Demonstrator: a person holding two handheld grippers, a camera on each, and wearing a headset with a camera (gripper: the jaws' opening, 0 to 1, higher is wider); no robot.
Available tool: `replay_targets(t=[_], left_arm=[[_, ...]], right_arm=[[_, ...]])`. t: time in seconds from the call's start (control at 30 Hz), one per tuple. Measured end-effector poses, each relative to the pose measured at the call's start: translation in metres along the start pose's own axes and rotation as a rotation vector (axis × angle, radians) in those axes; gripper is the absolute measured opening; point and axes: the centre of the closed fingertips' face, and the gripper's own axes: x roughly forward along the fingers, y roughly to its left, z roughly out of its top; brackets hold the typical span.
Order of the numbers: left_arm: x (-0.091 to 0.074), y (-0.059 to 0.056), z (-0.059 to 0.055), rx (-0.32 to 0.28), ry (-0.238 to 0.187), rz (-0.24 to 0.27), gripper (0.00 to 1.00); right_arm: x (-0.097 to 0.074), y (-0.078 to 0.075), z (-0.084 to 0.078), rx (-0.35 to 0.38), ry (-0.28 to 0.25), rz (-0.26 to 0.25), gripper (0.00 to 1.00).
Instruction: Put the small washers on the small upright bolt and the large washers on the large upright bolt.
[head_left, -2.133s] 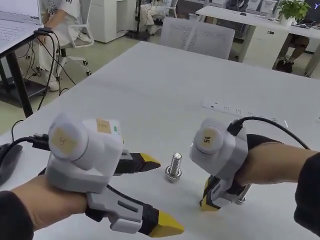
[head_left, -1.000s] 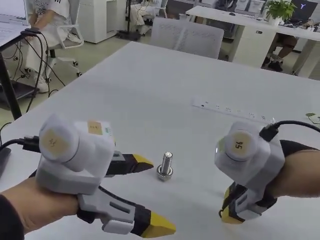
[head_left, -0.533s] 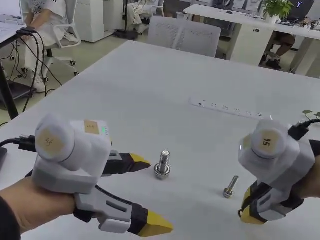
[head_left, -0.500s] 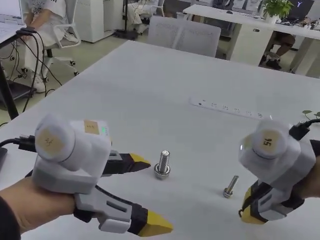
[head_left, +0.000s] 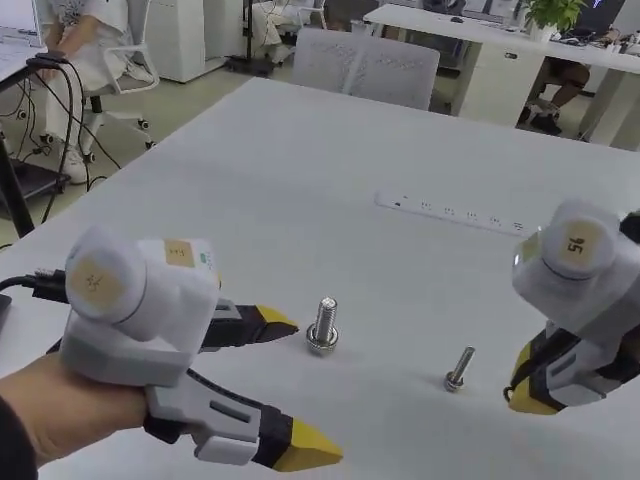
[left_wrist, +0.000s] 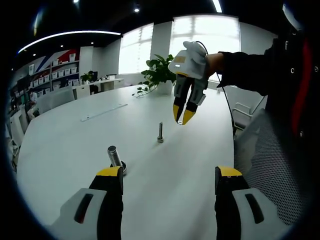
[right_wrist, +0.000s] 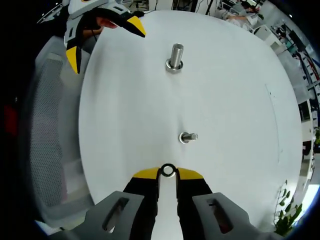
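Observation:
The large bolt (head_left: 322, 325) stands upright on the white table (head_left: 300, 180) with a washer around its base. The small bolt (head_left: 459, 368) stands to its right. My left gripper (head_left: 295, 385) is open just left of the large bolt, with nothing between its yellow fingertips (head_left: 275, 320). My right gripper (head_left: 530, 395) hangs right of the small bolt, above the table. In the right gripper view its tips (right_wrist: 168, 174) are shut on a small ring washer (right_wrist: 168, 170), with the small bolt (right_wrist: 187, 137) close ahead and the large bolt (right_wrist: 175, 57) beyond.
A white power strip (head_left: 450, 215) lies further back on the table. A grey chair (head_left: 365, 65) stands at the far edge. The left gripper view has a potted plant (left_wrist: 159, 75) at the table's end, and the near table edge runs just behind both hands.
My right gripper has moved right and up, away from the small bolt, which now stands uncovered. The left gripper has stayed open beside the large bolt.

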Motion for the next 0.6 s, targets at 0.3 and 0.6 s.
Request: replay_targets(t=[0.3, 0.6], left_arm=[[0.001, 0.001, 0.000, -0.001, 0.003, -0.001, 0.74], [0.001, 0.002, 0.001, -0.005, 0.001, 0.004, 0.74]], right_arm=[[-0.017, -0.017, 0.022, -0.040, -0.027, -0.037, 0.13], [-0.014, -0.028, 0.038, -0.080, -0.033, -0.041, 0.13]])
